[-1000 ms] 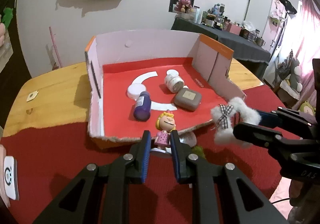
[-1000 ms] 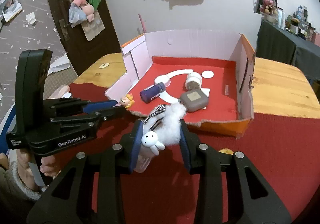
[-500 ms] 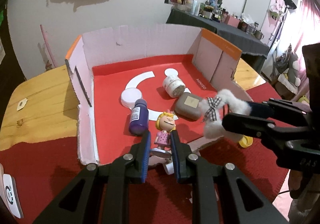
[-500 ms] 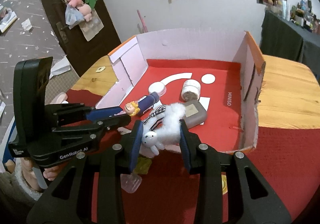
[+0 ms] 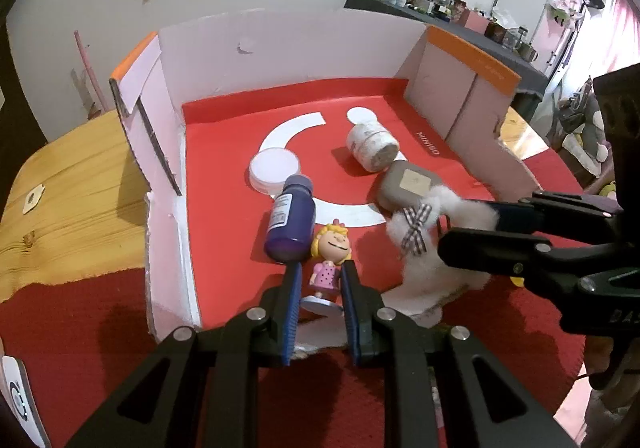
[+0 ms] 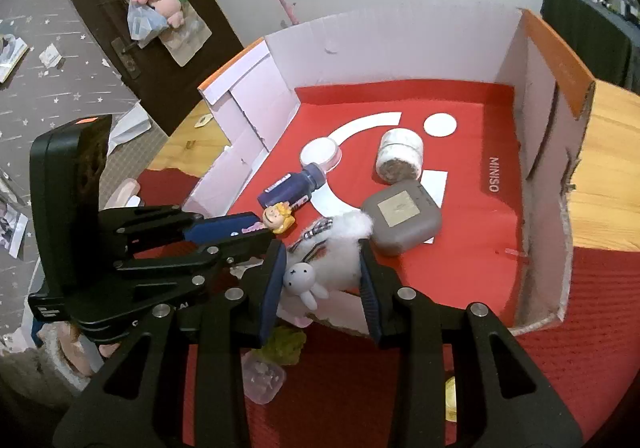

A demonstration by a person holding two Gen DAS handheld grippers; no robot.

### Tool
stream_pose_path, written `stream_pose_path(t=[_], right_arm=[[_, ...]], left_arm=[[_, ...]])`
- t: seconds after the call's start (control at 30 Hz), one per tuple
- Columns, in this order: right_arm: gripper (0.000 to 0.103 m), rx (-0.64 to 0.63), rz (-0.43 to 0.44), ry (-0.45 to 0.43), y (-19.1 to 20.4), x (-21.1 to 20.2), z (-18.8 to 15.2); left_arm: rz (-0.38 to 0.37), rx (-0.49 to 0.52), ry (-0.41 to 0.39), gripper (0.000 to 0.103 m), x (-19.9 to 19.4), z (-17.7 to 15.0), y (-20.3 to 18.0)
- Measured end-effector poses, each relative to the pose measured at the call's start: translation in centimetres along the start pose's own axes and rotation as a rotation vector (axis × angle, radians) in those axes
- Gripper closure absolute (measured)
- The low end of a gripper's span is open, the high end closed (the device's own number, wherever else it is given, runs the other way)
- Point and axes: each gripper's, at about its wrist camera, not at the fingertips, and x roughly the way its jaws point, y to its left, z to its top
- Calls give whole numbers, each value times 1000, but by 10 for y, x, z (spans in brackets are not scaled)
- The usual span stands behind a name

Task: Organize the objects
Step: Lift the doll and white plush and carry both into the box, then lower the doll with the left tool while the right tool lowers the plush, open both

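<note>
My left gripper point(image 5: 318, 274) is shut on a small blonde girl figurine in a pink dress point(image 5: 329, 256), held over the front edge of the open red-floored cardboard box point(image 5: 224, 152). My right gripper point(image 6: 322, 264) is shut on a fluffy white bunny plush with a checked bow point(image 6: 332, 256), also over the box's front edge; the plush shows in the left wrist view point(image 5: 424, 232) too. The figurine's head shows in the right wrist view point(image 6: 278, 218).
Inside the box lie a purple bottle point(image 5: 290, 222), a white lid point(image 5: 274, 170), a white jar on its side point(image 5: 372, 144) and a grey-brown case point(image 5: 410, 184). A pink case point(image 6: 264, 376), a green item point(image 6: 286, 344) and a yellow object point(image 6: 450, 398) lie on the red cloth.
Both grippers have moved forward with their toys, from over the red cloth to over the box's front edge and floor. The box contents have not moved.
</note>
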Motion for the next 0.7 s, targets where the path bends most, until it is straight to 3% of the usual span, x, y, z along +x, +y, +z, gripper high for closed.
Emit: stream_pose_path(t=[0.7], right_arm=[[70, -2, -22, 107, -15, 26, 9]], left_arm=[[24, -7, 16, 82, 16, 9, 12]])
